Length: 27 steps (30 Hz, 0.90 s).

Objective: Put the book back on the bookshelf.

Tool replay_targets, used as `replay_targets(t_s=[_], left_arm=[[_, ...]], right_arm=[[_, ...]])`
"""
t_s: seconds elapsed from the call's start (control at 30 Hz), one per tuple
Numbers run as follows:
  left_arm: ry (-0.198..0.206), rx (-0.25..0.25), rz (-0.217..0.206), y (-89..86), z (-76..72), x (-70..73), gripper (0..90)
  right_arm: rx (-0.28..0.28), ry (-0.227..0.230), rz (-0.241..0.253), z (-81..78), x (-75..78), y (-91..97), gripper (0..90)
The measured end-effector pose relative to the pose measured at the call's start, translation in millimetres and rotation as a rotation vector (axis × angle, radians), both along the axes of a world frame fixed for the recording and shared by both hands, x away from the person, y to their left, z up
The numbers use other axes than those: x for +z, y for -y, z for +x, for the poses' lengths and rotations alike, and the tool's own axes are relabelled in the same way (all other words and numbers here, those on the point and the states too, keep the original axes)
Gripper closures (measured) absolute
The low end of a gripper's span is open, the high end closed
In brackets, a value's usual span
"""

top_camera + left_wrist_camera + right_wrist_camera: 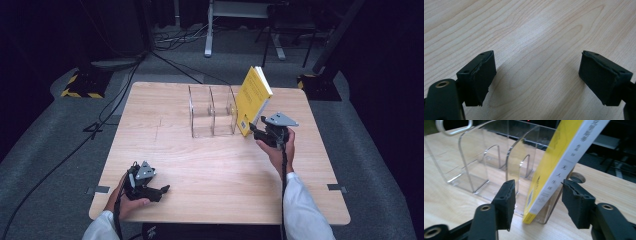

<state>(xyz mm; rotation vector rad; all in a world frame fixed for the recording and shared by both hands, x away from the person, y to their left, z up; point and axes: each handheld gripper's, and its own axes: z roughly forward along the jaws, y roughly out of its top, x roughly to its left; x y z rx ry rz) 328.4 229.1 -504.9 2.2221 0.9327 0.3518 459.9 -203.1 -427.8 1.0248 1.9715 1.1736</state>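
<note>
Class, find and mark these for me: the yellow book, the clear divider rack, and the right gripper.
yellow book [251, 97], high view, on its front cover.
clear divider rack [212, 111], high view, on its middle divider.
right gripper [253, 128], high view, at its jaw tips.

A yellow book [252, 99] with a white spine stands on the far right part of the wooden table [220, 170], tilted, its top leaning right and away. Its lower edge rests at the right end of a clear plastic rack [212, 111] with upright dividers, which sits at the table's far middle, its slots empty.
</note>
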Motion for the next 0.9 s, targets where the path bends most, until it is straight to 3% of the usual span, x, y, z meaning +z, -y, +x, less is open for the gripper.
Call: replay_targets(t_s=[0.27, 0.37, 0.6, 0.9], left_arm=[[-0.001, 0.000, 0.002, -0.1, 0.0, 0.1, 14.8], [0.000, 0.000, 0.001, 0.0, 0.0, 0.1, 14.8], [0.001, -0.001, 0.003, -0.1, 0.1, 0.2, 14.8], [0.000, 0.000, 0.001, 0.0, 0.0, 0.0, 14.8]], right_arm=[[0.099, -0.017, -0.051, -16.3, 6.4, 7.2, 36.5], [0.097, -0.023, -0.083, -21.3, 9.1, 9.4, 33.6], [0.160, -0.028, -0.110, -40.5, 11.5, 22.0, 30.6], [0.199, -0.037, -0.208, -65.0, 6.1, 34.6, 27.9]])
